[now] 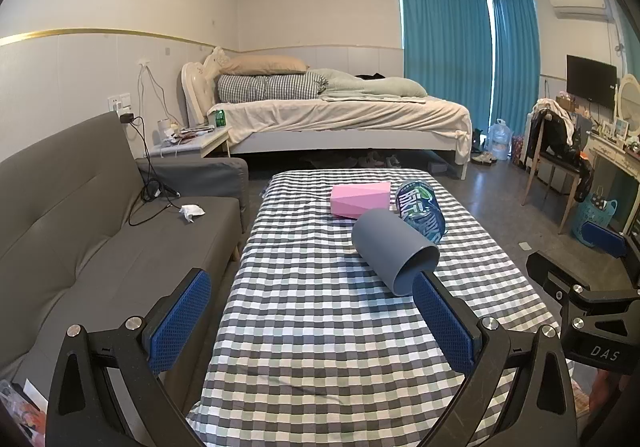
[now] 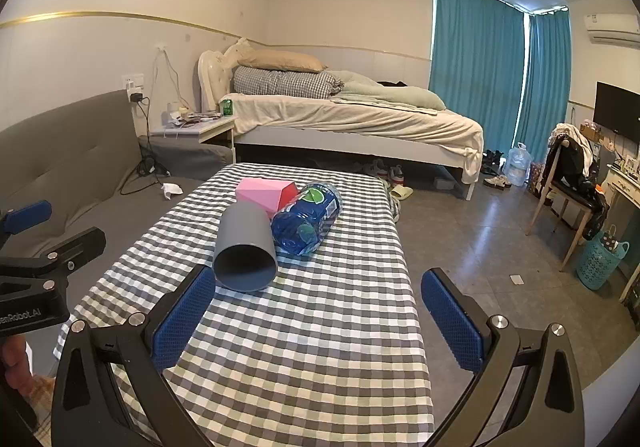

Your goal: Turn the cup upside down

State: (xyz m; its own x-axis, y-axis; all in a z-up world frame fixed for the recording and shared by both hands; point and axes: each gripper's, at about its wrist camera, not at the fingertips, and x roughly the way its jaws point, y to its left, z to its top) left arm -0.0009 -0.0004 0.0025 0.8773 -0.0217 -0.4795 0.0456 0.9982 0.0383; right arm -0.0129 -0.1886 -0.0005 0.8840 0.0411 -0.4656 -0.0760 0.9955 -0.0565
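A grey cup (image 1: 394, 247) lies on its side on the checkered table (image 1: 320, 327), mouth towards me. In the right wrist view the cup (image 2: 245, 247) shows its open mouth. My left gripper (image 1: 312, 319) is open and empty above the near table; its right finger sits just in front of the cup's rim. My right gripper (image 2: 318, 315) is open and empty, its left finger close to the cup's mouth. Each gripper appears at the edge of the other's view.
A blue plastic bottle (image 1: 422, 211) lies on its side against the cup's far side. A pink box (image 1: 360, 199) lies behind both. A grey sofa (image 1: 100, 239) stands left of the table. A bed (image 1: 340, 115) is behind, a chair (image 2: 568, 183) at right.
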